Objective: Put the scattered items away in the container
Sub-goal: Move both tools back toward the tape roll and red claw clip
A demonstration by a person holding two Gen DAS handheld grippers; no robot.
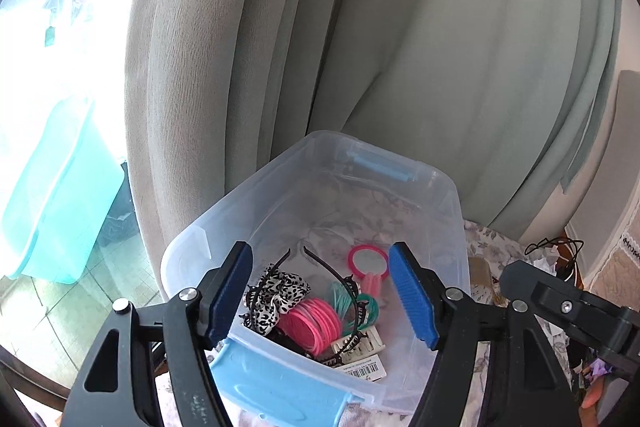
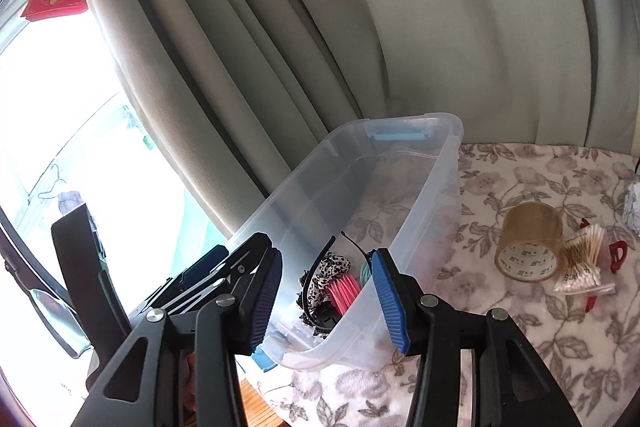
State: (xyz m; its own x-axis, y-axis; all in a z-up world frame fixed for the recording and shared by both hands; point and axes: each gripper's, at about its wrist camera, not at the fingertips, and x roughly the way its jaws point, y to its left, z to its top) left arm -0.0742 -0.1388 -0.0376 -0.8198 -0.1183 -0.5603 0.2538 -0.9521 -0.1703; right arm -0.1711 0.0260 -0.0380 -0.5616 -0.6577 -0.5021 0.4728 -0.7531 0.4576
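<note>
A clear plastic bin [image 1: 448, 187] with blue latches stands on the floral tablecloth [image 2: 520, 347]. Inside lie a black headband [image 1: 340, 275], a leopard-print scrunchie [image 1: 280, 291], pink hair ties [image 1: 312, 323], teal hair ties [image 1: 340, 297], a small pink mirror [image 1: 368, 259] and a card of white clips [image 1: 360, 343]. My left gripper [image 1: 320, 293] hovers open and empty over the bin's near end. My right gripper [image 2: 328, 297] is open and empty, straddling the bin's [image 2: 420, 187] right wall. A tape roll [image 2: 528, 251], a cotton swab pack [image 2: 580, 263] and a red hair claw [image 2: 618, 255] lie outside, to the right.
Grey-green curtains [image 2: 400, 27] hang close behind the bin. A bright window with a teal tub [image 1: 60, 195] is on the left. Black cables [image 1: 552, 247] and clutter sit at the table's far right. The right gripper's frame [image 1: 568, 307] is beside my left one.
</note>
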